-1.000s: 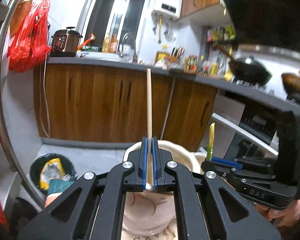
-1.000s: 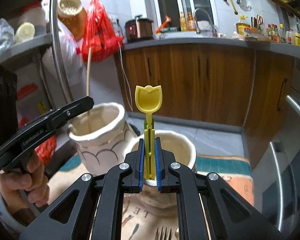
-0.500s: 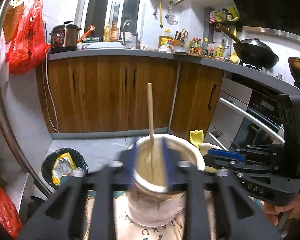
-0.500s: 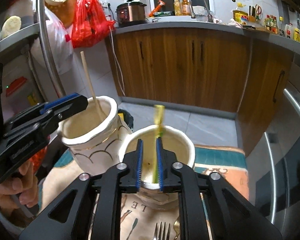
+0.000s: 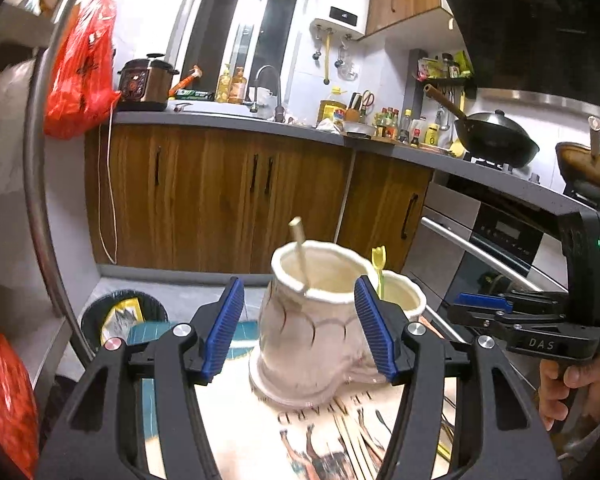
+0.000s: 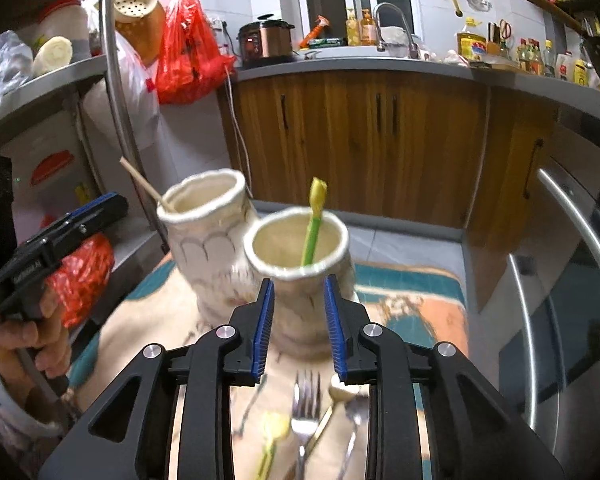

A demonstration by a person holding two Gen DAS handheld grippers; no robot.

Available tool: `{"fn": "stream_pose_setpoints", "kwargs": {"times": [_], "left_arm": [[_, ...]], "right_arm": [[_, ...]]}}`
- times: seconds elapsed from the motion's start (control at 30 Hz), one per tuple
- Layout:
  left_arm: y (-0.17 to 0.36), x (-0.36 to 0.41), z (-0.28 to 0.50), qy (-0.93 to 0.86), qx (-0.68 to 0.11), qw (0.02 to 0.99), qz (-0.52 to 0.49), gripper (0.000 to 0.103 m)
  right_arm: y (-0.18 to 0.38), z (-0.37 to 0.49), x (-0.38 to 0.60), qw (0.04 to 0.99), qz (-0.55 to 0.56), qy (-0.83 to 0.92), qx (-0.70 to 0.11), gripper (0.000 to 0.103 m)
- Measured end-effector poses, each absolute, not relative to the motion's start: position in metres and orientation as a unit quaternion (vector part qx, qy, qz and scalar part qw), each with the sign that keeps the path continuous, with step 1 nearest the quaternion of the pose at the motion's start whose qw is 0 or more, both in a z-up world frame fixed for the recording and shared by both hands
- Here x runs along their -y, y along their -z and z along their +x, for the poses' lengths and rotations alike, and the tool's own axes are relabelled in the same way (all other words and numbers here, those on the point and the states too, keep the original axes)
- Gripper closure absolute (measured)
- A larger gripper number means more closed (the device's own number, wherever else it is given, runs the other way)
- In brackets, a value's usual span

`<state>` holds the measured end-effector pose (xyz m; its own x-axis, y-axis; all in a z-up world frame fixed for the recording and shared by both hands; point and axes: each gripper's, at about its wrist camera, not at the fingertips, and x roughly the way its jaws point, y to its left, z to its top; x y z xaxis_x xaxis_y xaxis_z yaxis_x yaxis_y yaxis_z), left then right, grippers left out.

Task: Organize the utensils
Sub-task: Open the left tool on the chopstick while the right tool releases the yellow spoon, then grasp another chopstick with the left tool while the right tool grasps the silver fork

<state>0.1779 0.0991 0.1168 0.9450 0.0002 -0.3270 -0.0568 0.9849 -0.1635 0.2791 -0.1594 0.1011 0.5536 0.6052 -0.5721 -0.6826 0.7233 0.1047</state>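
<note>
Two cream ceramic pots stand side by side on a printed cloth. The taller pot [image 5: 312, 320] [image 6: 208, 236] holds a wooden chopstick [image 5: 299, 248] [image 6: 144, 186] leaning on its rim. The shorter pot [image 6: 300, 276] [image 5: 404, 300] holds a yellow-green plastic spoon [image 6: 314, 220] [image 5: 379, 266]. My left gripper [image 5: 300, 324] is open and empty, just short of the taller pot. My right gripper [image 6: 298, 330] is open and empty, just short of the shorter pot.
On the cloth [image 6: 400, 312] lie a metal fork [image 6: 306, 412], a gold spoon [image 6: 332, 404], another yellow-green spoon [image 6: 274, 436] and several chopsticks [image 5: 356, 444]. A metal shelf post [image 6: 118, 92] stands left, an oven [image 6: 572, 308] right, wooden cabinets [image 5: 220, 196] behind, a bin [image 5: 120, 320] on the floor.
Both grippers opened and drew back. The chopstick dropped into the taller pot and now leans; the yellow-green spoon dropped into the shorter pot.
</note>
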Motion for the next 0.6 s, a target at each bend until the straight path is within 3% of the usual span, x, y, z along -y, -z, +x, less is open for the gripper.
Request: {"fn": "stream_pose_setpoints", "kwargs": {"times": [0.27, 0.6], "left_arm": [[-0.084, -0.092, 0.155, 0.006, -0.223, 0.969, -0.102, 0.045], [-0.029, -0.07, 0.162, 0.059, -0.348, 0.932, -0.087, 0.059]], "right_arm": [[-0.067, 0.262, 0.179, 0.863, -0.083, -0.351, -0.353, 0.076], [-0.025, 0.245, 0.194, 0.825, -0.101, -0.356, -0.427, 0.076]]}}
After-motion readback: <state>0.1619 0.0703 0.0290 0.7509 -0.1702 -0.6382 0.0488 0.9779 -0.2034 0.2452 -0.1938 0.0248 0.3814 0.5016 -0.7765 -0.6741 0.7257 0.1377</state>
